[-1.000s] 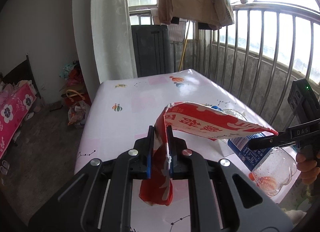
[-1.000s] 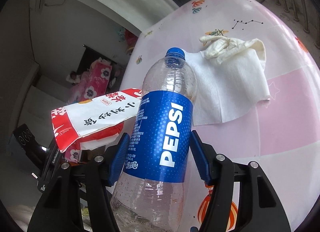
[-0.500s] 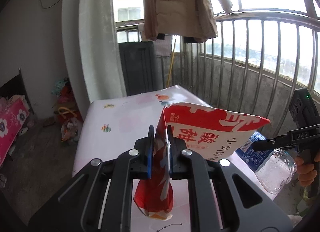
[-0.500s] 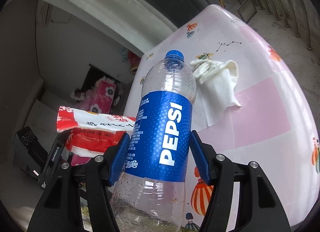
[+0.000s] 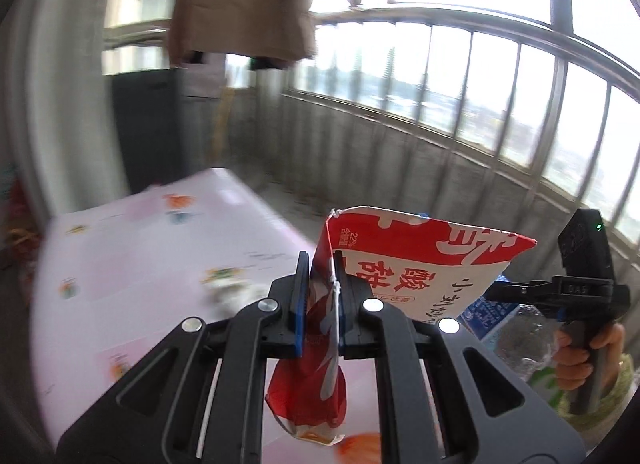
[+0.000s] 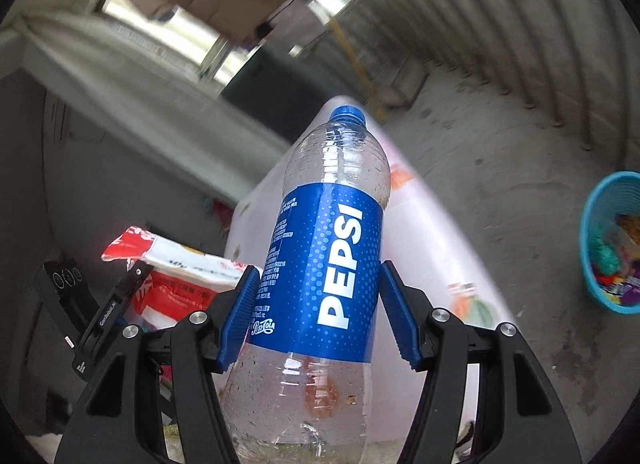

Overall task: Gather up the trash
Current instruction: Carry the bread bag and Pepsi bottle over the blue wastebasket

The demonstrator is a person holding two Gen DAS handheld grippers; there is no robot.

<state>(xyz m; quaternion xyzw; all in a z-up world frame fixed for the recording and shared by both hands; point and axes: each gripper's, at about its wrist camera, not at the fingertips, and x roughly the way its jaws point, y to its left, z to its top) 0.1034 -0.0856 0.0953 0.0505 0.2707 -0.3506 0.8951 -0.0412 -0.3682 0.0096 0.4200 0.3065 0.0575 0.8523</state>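
My left gripper [image 5: 321, 296] is shut on a red and white snack bag [image 5: 416, 264], which hangs above the pink table [image 5: 132, 264]. The same snack bag [image 6: 180, 276] shows at the lower left of the right wrist view, with the left gripper [image 6: 116, 304] clamped on it. My right gripper [image 6: 318, 312] is shut on an empty clear Pepsi bottle [image 6: 328, 264] with a blue label and blue cap, held upright. In the left wrist view the bottle [image 5: 516, 328] and a hand [image 5: 576, 356] on the right gripper's handle sit at the right edge.
A blue basket [image 6: 612, 244] holding colourful scraps stands on the concrete balcony floor at the right. Metal railing [image 5: 480, 112] runs along the balcony. A brown coat [image 5: 240, 0] hangs above a dark cabinet [image 5: 148, 124]. A crumpled white tissue [image 5: 236, 292] lies blurred on the table.
Both grippers swung to the right with their loads still held. The table slid left in both views, and the balcony floor and blue basket came into the right wrist view.
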